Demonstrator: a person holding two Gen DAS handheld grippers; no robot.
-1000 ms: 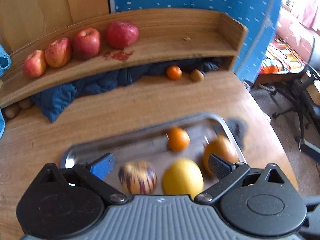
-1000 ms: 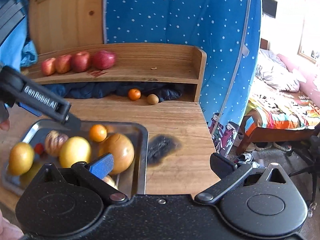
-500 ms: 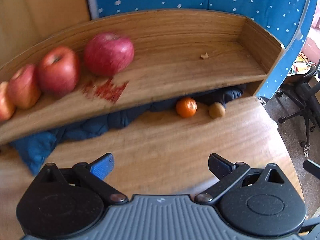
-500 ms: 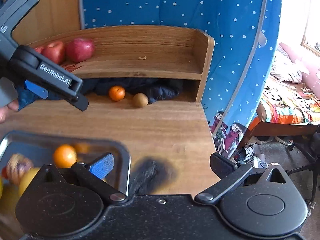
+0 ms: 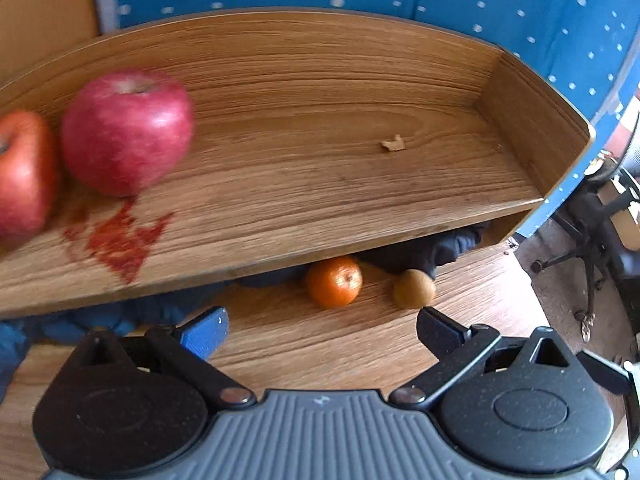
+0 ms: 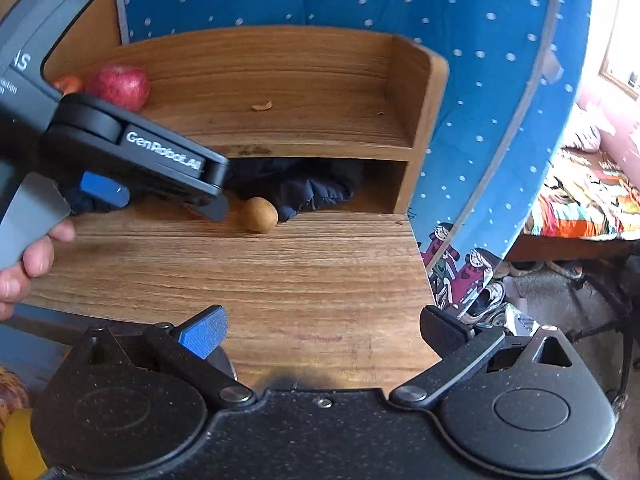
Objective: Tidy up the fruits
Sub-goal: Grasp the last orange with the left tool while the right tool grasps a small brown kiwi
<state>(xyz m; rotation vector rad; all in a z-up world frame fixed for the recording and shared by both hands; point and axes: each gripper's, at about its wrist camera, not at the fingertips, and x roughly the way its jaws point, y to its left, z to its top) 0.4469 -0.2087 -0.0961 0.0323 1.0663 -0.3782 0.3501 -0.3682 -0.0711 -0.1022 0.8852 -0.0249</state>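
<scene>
The left gripper (image 5: 322,330), fingers spread wide and empty, points at a small round orange tangerine (image 5: 334,281) on the wooden desk (image 5: 360,344); the right gripper (image 6: 323,330) likewise gapes empty.

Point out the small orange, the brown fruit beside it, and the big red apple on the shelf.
small orange (image 5: 334,281), left wrist view, middle of its front.
brown fruit (image 5: 414,289), left wrist view, middle of its rounded side.
big red apple (image 5: 127,133), left wrist view, middle of its red skin.
</scene>
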